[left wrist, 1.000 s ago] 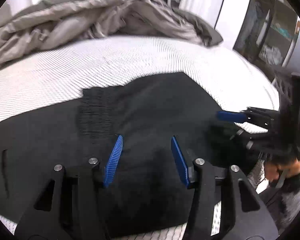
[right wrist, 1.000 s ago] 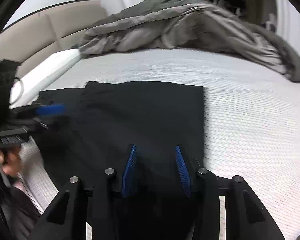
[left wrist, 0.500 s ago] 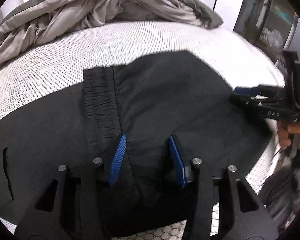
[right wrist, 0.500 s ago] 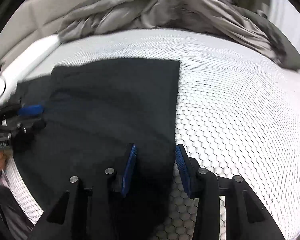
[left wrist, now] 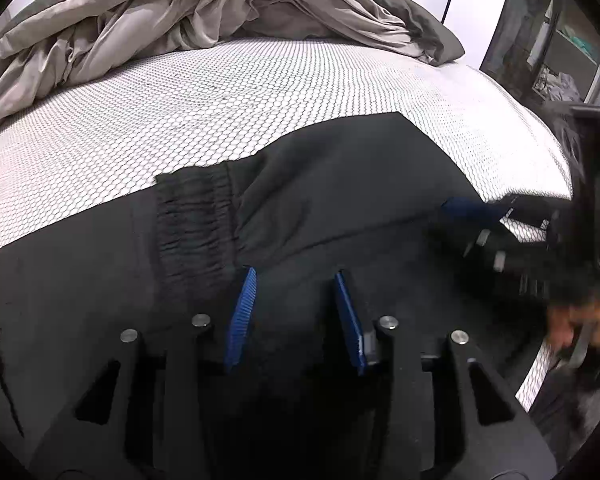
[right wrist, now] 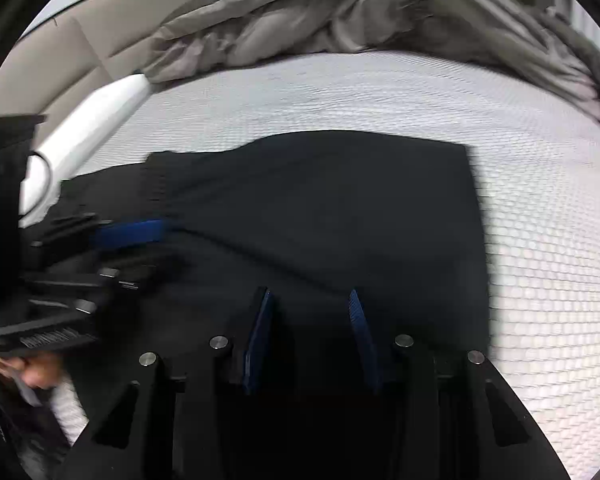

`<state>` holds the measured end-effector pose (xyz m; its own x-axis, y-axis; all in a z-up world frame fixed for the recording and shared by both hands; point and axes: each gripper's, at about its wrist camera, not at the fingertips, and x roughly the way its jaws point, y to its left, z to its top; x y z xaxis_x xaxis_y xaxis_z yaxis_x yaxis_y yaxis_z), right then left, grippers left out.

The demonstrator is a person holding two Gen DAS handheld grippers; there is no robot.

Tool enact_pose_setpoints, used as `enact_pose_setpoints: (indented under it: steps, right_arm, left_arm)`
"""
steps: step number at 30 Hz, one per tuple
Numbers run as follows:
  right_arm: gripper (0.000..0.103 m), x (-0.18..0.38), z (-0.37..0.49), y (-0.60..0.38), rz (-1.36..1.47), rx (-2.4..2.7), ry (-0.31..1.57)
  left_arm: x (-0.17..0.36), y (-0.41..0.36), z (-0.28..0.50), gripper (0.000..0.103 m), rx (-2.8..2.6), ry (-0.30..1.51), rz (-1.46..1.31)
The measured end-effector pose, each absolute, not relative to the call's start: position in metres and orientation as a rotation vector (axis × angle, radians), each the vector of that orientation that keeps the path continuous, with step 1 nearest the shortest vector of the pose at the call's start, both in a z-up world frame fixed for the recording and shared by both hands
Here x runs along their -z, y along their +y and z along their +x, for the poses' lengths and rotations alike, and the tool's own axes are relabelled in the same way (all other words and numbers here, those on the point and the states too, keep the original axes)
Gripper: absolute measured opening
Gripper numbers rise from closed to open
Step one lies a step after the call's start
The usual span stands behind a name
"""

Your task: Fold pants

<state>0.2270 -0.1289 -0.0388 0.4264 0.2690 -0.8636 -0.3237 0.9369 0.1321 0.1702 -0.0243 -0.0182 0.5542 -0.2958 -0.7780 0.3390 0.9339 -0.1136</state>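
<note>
Black pants (left wrist: 340, 184) lie folded flat on a white mesh mattress (left wrist: 220, 100), their elastic waistband (left wrist: 196, 216) to the left of the fold. My left gripper (left wrist: 295, 274) hovers low over the near part of the pants; its blue-padded jaws are closing, with cloth below them but nothing pinched. In the right wrist view the same pants (right wrist: 320, 200) spread ahead, and my right gripper (right wrist: 309, 292) stands open over their near part. Each gripper shows in the other's view: the right gripper (left wrist: 472, 208) at the pants' right side, the left gripper (right wrist: 132, 232) at their left.
A crumpled grey duvet (left wrist: 180, 8) is heaped at the far end of the bed (right wrist: 340, 20). A beige headboard (right wrist: 80, 40) and a white roll (right wrist: 92, 120) lie at the left. Dark shelves (left wrist: 560, 48) stand beyond the bed's right edge.
My right gripper shifted from the pants' right edge back inward over the black cloth. The left gripper's jaws narrowed and it sank slightly toward the pants.
</note>
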Motion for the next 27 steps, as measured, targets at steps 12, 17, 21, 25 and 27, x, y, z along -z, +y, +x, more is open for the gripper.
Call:
enact_pose_setpoints:
  steps: [12, 17, 21, 25, 27]
  right_arm:
    - [0.04, 0.002, 0.233, -0.128, 0.021, -0.375, 0.961]
    - [0.04, 0.024, 0.258, -0.087, 0.001, -0.435, 1.042]
    - [0.038, 0.047, 0.265, -0.086, -0.091, -0.423, 1.083]
    - [0.038, 0.049, 0.262, -0.126, -0.193, -0.197, 1.062]
    - [0.038, 0.051, 0.262, -0.145, -0.134, -0.169, 1.065]
  left_arm:
    - [-0.011, -0.017, 0.185, 0.039, 0.311, 0.831, -0.024]
    - [0.018, -0.028, 0.218, 0.038, 0.285, 0.924, 0.015]
    - [0.022, -0.014, 0.219, 0.031, 0.331, 0.921, -0.002]
    - [0.022, -0.003, 0.217, 0.027, 0.343, 0.923, -0.036]
    - [0.018, -0.004, 0.214, 0.027, 0.319, 0.923, -0.025]
